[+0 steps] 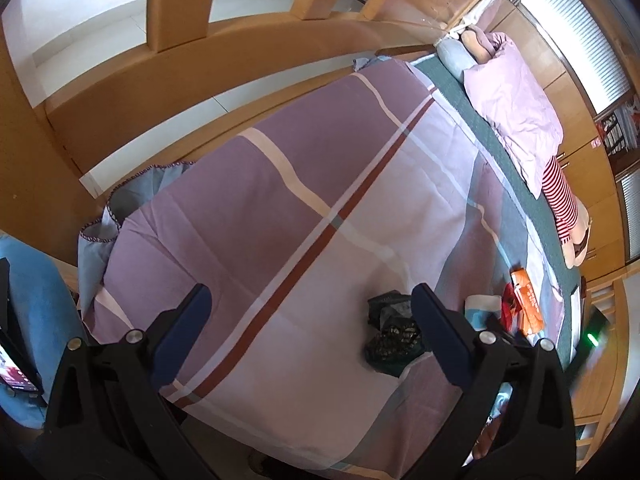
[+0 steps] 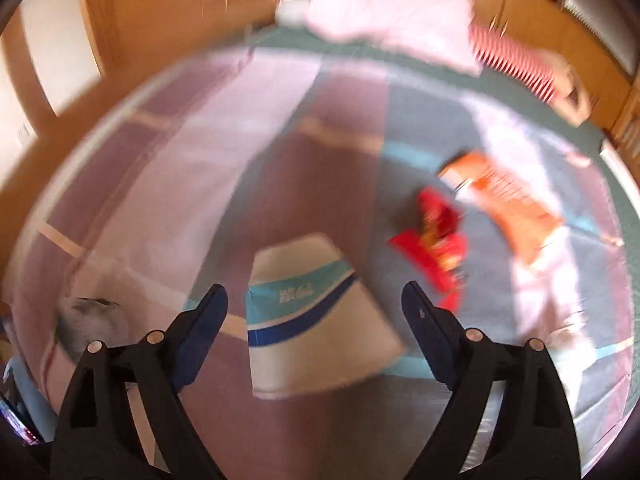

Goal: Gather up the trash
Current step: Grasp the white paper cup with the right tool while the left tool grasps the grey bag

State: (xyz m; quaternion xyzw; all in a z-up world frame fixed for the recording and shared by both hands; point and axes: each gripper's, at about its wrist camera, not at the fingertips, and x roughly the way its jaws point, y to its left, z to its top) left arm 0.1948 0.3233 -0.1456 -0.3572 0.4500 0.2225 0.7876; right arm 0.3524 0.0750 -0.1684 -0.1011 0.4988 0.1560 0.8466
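A crumpled dark green wrapper (image 1: 390,330) lies on the plaid bedspread (image 1: 280,208), just left of my left gripper's right finger. My left gripper (image 1: 310,300) is open and empty above the bed. In the blurred right wrist view, a white and blue packet (image 2: 308,316) lies between the fingers of my right gripper (image 2: 314,300), which is open above it. A red wrapper (image 2: 436,236) and an orange packet (image 2: 508,204) lie to its right; they also show in the left wrist view, red wrapper (image 1: 507,300) and orange packet (image 1: 528,300).
A folded pink quilt (image 1: 516,108) and a striped doll (image 1: 562,204) lie along the bed's far side. Wooden wardrobe doors (image 1: 592,200) stand behind the bed. A wooden bed frame (image 1: 180,64) runs along the left. A grey crumpled item (image 2: 92,328) lies at the bed's left in the right wrist view.
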